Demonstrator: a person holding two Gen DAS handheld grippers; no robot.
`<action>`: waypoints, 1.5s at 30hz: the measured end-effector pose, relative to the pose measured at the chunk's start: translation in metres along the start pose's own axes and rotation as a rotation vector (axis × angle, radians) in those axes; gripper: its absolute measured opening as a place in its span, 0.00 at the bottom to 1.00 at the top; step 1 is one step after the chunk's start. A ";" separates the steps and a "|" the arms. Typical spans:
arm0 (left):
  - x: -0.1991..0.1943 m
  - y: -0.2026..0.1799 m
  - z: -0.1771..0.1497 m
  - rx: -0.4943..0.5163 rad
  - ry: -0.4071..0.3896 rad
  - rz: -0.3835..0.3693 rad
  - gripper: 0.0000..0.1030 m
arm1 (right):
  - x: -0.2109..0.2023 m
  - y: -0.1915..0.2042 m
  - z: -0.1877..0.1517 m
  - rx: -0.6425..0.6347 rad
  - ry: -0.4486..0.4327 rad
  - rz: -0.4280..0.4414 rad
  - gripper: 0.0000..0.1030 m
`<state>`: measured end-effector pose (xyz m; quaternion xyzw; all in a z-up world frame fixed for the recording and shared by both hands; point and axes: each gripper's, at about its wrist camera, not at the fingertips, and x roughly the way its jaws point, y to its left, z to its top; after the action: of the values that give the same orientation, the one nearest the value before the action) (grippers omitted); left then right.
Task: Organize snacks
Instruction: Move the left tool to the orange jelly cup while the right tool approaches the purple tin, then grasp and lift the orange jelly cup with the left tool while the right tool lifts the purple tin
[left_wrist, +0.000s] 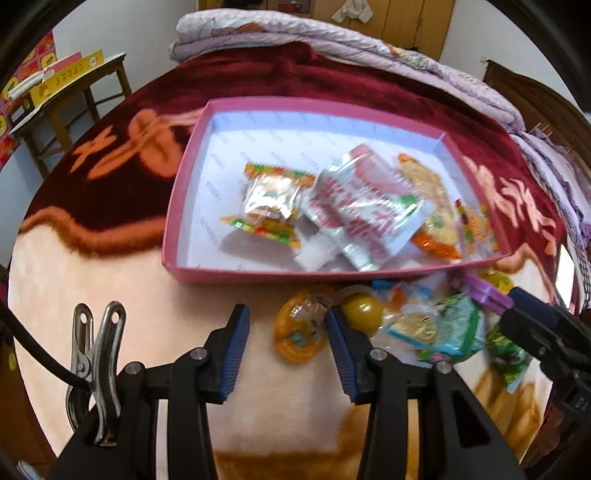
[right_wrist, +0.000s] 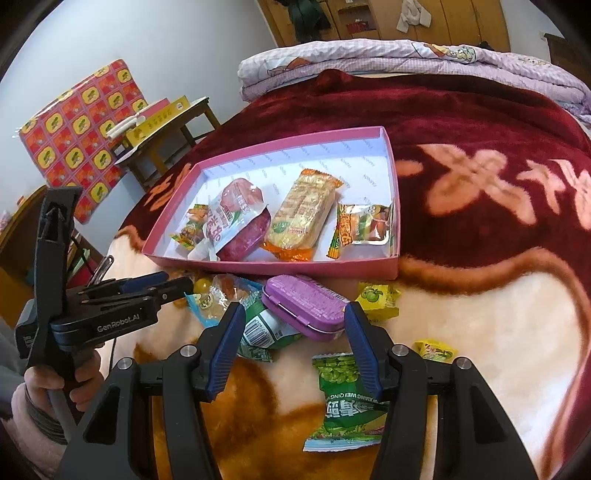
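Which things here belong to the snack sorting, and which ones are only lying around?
Belong to the job:
- pink box
- cracker pack inside it
- red pouch inside it
- green pea packet on the blanket
- jelly cup on the blanket
- purple tin, probably

Just lying about:
- folded quilt
- wooden stool
- red patterned box

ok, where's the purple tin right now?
Right wrist view: the purple tin lies on the blanket just in front of the pink box, atop the loose snack pile, between the right gripper's open jaws.
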<state>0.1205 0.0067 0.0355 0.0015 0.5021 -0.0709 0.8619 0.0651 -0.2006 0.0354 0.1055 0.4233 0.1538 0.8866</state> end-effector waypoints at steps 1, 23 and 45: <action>0.001 0.001 -0.001 -0.005 0.001 -0.005 0.44 | 0.001 0.000 0.000 0.001 0.000 -0.002 0.55; -0.002 -0.006 -0.010 0.055 -0.048 -0.012 0.32 | 0.026 -0.003 0.003 0.017 0.013 -0.021 0.62; -0.030 -0.003 -0.010 0.052 -0.084 -0.065 0.22 | 0.018 -0.015 -0.008 0.109 -0.006 0.076 0.63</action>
<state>0.0964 0.0080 0.0568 0.0048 0.4632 -0.1119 0.8791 0.0728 -0.2073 0.0128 0.1701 0.4239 0.1639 0.8744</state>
